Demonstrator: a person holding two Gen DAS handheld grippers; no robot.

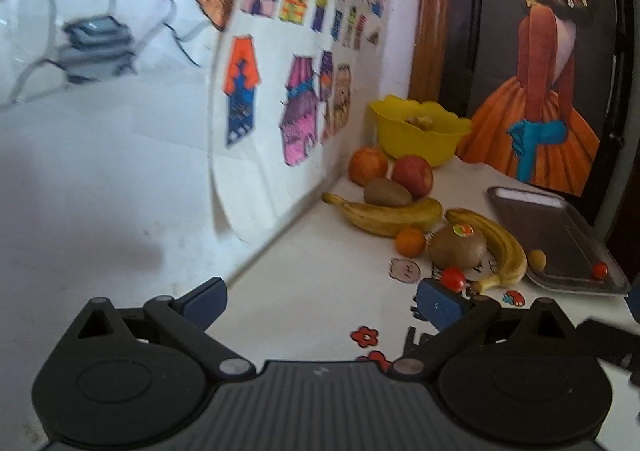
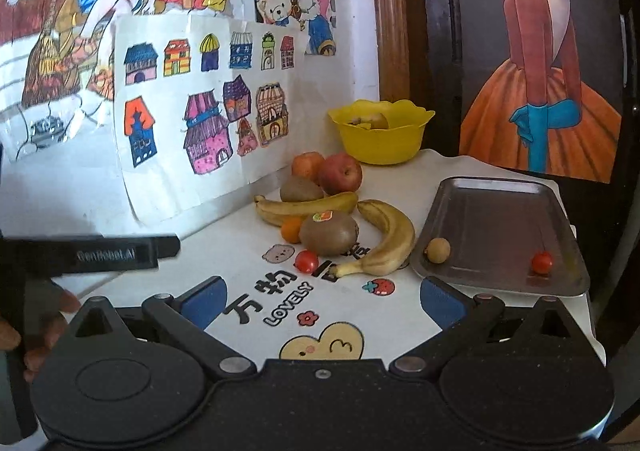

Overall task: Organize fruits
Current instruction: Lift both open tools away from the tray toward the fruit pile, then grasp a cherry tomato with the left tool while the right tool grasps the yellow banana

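Both grippers are hovering level above the table (image 2: 248,219), the left gripper (image 1: 320,303) and right gripper (image 2: 322,301) each spreading released, empty fingers. The fruits are lying ahead of the fingers: bananas (image 2: 386,239), kiwis (image 2: 329,233) and a cherry tomato (image 2: 306,261), with the metal tray (image 2: 496,223) ahead-right carrying another tomato.

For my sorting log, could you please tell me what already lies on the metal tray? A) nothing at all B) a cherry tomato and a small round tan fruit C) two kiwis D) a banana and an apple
B: the metal tray holds only a cherry tomato near its right front corner and a small round tan fruit at its left edge.
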